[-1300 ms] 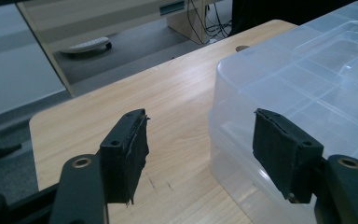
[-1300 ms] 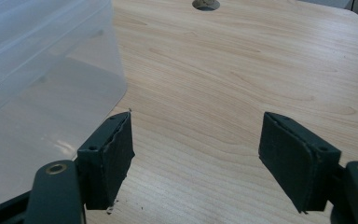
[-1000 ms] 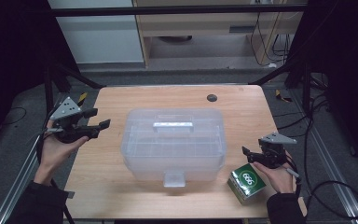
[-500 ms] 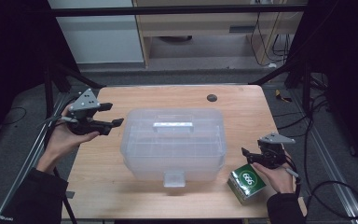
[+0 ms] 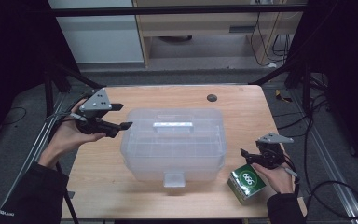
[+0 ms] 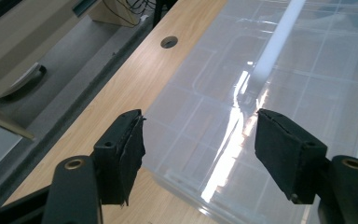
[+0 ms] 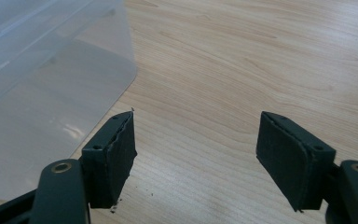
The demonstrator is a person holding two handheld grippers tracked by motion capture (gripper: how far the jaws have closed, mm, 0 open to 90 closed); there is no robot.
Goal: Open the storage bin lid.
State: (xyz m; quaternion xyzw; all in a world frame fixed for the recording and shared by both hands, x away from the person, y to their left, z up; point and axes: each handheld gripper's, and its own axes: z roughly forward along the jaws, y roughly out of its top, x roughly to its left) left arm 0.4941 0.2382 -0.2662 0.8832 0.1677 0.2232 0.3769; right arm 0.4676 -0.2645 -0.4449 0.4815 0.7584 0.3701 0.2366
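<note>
1. While the clear bin (image 5: 173,142) sits mid-table with its lid on, the left gripper (image 5: 119,116) hovers near its left end, jaws apart and empty.
2. Risk: the slick lid could slip from a one-sided grip, or the bin could skid toward the green box (image 5: 246,183).
3. Right gripper (image 5: 248,156) hangs open and empty above the box; no bracing.

**Table layout**

Storage box (image 5: 173,140): middle of the table (image 5: 242,112), its handle (image 5: 171,125) on top and its latch (image 5: 174,178) on the near side. Carton (image 5: 246,182): near right corner, just beside the box. Hole (image 5: 211,98): far edge, behind the box. Left gripper (image 5: 120,116): just left of the box, above the table. Right gripper (image 5: 243,156): right of the box, directly behind the carton.
</note>
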